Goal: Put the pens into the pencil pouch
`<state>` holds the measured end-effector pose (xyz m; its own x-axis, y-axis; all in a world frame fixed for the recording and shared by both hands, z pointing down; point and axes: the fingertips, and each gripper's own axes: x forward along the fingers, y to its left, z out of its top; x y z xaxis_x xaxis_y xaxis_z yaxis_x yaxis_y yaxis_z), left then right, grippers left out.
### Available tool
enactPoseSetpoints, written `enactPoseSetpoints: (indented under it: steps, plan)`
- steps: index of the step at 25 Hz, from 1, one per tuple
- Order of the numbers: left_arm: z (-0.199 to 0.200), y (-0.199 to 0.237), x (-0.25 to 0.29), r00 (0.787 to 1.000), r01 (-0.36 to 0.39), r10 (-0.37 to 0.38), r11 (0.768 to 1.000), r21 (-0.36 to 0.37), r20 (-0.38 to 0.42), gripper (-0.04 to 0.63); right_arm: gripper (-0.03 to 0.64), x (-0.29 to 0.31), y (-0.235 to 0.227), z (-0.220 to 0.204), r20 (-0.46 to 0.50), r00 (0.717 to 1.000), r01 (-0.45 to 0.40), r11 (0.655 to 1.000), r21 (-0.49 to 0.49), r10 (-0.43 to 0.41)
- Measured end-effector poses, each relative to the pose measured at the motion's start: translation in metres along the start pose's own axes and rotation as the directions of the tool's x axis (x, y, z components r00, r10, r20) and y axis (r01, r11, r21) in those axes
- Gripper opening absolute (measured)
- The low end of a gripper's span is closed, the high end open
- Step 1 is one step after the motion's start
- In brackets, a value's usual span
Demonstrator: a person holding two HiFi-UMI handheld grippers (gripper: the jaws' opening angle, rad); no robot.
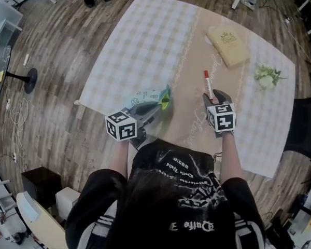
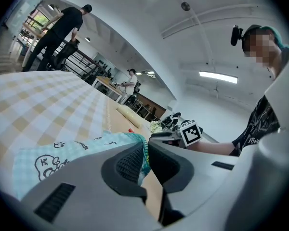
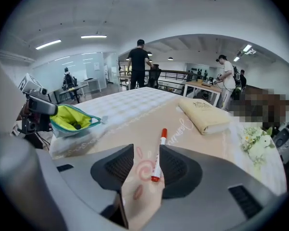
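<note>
1. Pinching the teal rim of the pencil pouch (image 3: 72,119), the left gripper (image 2: 146,153) is holding its jaws almost together on the fabric. It is apparently keeping the mouth lifted and facing the other hand so that a pen can slide in.
2. The pouch is resting on the checked table (image 1: 140,40) in front of the person's left side, with its yellow-green lining gaping open. Something dark is showing inside, too small to identify.
3. The right gripper (image 3: 145,153) is hovering with its jaws well apart around the near end of the red-capped pen (image 3: 160,150). The pen is lying flat on the tan runner (image 1: 192,51), closer to the right-hand pad. Neither pad is pressing on it, so the gripper is holding nothing.
4. That gripper is tilting down toward the table, seemingly lining up with the pen's length so the jaws can close across the barrel.
5. The pen is lying well apart from the pouch, so by the look of things the pickup and the carry across are both still waiting to be done.
6. One pen, one pouch, one cream book (image 1: 228,45) and one small sprig of white flowers (image 1: 267,77) are sitting on the table. Two grippers are working over it, and a few people are standing in the room behind.
</note>
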<state>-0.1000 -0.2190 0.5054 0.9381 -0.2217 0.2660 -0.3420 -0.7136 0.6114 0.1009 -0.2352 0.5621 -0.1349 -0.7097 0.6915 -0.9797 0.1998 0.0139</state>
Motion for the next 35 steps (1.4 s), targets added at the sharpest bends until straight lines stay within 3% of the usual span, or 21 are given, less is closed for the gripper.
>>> enactPoseSetpoints:
  steps: [6, 13, 27, 31, 35]
  plan:
    - [0.018, -0.007, 0.000, 0.997, 0.022, -0.015, 0.996, -0.090, 0.078, 0.044, 0.170, 0.017, -0.028, -0.015, -0.052, 0.998, 0.028, 0.997, 0.066, -0.024]
    - [0.013, -0.009, 0.003, 0.999, 0.003, 0.000, 0.997, -0.075, 0.048, 0.044, 0.146, 0.034, -0.037, -0.037, -0.126, 0.992, 0.021, 0.994, 0.106, -0.007]
    - [0.013, -0.008, 0.006, 0.999, -0.018, 0.022, 0.997, -0.069, 0.043, 0.044, 0.144, 0.047, -0.034, -0.044, -0.163, 0.987, 0.012, 0.992, 0.127, 0.009]
    - [0.005, -0.011, 0.002, 0.998, -0.030, 0.032, 0.998, -0.060, 0.045, 0.044, 0.078, 0.047, -0.028, -0.049, -0.167, 0.986, 0.034, 0.992, 0.122, -0.013]
    - [0.004, -0.011, 0.002, 0.997, -0.049, 0.051, 0.997, -0.055, 0.052, 0.044, 0.077, 0.047, -0.029, -0.049, -0.171, 0.985, 0.039, 0.992, 0.117, -0.019]
